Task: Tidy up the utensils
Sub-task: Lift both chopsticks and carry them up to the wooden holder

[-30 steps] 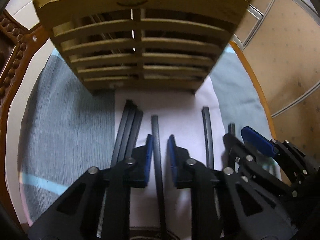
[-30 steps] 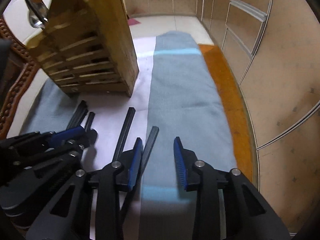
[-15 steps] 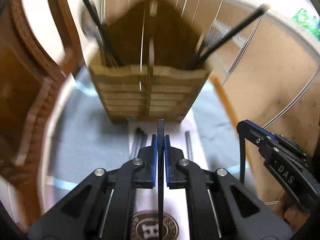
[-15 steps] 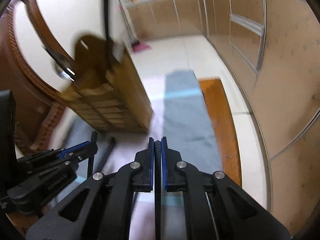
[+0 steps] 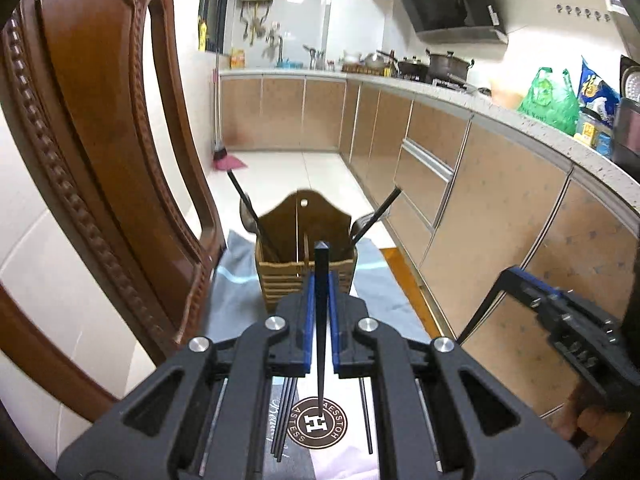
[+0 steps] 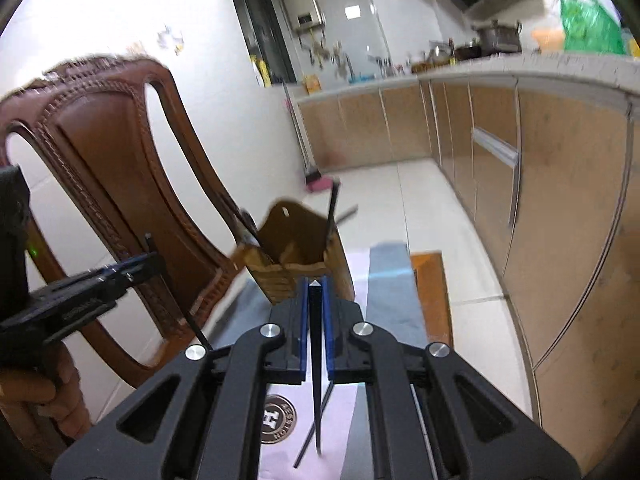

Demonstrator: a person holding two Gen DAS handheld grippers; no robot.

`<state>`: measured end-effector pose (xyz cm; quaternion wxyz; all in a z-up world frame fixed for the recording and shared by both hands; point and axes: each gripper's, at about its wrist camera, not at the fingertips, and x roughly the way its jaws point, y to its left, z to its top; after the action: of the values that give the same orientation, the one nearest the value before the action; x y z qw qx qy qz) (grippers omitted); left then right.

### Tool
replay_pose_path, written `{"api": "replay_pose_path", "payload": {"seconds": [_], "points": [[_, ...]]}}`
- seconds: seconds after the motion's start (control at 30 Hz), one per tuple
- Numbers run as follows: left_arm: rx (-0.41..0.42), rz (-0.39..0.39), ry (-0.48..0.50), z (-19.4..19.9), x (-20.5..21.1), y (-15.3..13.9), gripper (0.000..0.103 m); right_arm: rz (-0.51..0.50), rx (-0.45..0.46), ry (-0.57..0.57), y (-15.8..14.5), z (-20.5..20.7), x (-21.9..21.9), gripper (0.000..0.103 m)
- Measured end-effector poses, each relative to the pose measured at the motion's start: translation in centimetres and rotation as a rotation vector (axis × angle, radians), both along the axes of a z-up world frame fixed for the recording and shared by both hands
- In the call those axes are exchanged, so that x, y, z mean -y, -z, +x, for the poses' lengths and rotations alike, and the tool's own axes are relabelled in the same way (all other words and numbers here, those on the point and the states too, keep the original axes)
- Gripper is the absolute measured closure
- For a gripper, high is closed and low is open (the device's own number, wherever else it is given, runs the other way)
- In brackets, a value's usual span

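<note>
Left wrist view: the left gripper (image 5: pixel 321 312) sits at lower centre, its blue pads (image 5: pixel 307 320) pressed onto a black chopstick (image 5: pixel 321 320) that runs from the fingertips down toward the bottom of the frame. A wooden utensil holder (image 5: pixel 305 264) is seen at centre, just above the fingertips, standing on a grey-blue cloth (image 5: pixel 384 284). A spoon and dark sticks are seen leaning out of both holder compartments. Loose chopsticks (image 5: pixel 285 416) are seen lying at the bottom centre on a white mat with a round brown logo (image 5: pixel 318 424). A carved wooden chair back (image 5: pixel 100 168) fills the left side. The right gripper (image 5: pixel 560 320) is seen at right, blurred; its grip cannot be told here.

Right wrist view: the right gripper (image 6: pixel 315 320) is at lower centre, clamped on a second black chopstick (image 6: pixel 316 360), which points down to the mat. The holder (image 6: pixel 300 256) is seen at centre, tilted in frame, blurred. One loose chopstick (image 6: pixel 312 432) lies at bottom centre. The left gripper (image 6: pixel 100 284) is seen at centre left, with a thin dark stick held through it. Kitchen cabinets (image 6: pixel 540 200) fill the right side.
</note>
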<state>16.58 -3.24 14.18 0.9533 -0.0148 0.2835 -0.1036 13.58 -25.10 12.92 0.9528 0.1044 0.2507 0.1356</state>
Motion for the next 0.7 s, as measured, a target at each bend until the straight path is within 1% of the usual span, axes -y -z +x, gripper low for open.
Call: {"api": "replay_pose_path", "payload": {"seconds": [0.07,0.13,0.2,0.33,0.5,0.7], "points": [[0.016,0.007,0.002,-1.1,0.0,-1.6,0.097,0.004,0.048,0.014,-1.3,-1.3,0.1,0.096],[0.030,0.020,0.010,-1.7,0.4,-2.0,0.097,0.006,0.095,0.025,-2.6,-2.6,0.2,0.096],[0.038,0.020,0.014,-2.5,0.5,-2.4,0.097,-0.003,0.118,0.024,-3.5,-3.6,0.5,0.096],[0.049,0.030,0.013,-3.3,0.5,-3.0,0.097,-0.027,0.117,0.022,-3.6,-4.3,0.5,0.096],[0.043,0.041,0.013,-3.5,0.3,-2.9,0.097,-0.055,0.087,0.021,-3.0,-4.8,0.1,0.096],[0.030,0.031,-0.007,-3.1,-1.5,-2.4,0.097,-0.070,0.079,0.020,-2.6,-5.4,-0.4,0.096]]}}
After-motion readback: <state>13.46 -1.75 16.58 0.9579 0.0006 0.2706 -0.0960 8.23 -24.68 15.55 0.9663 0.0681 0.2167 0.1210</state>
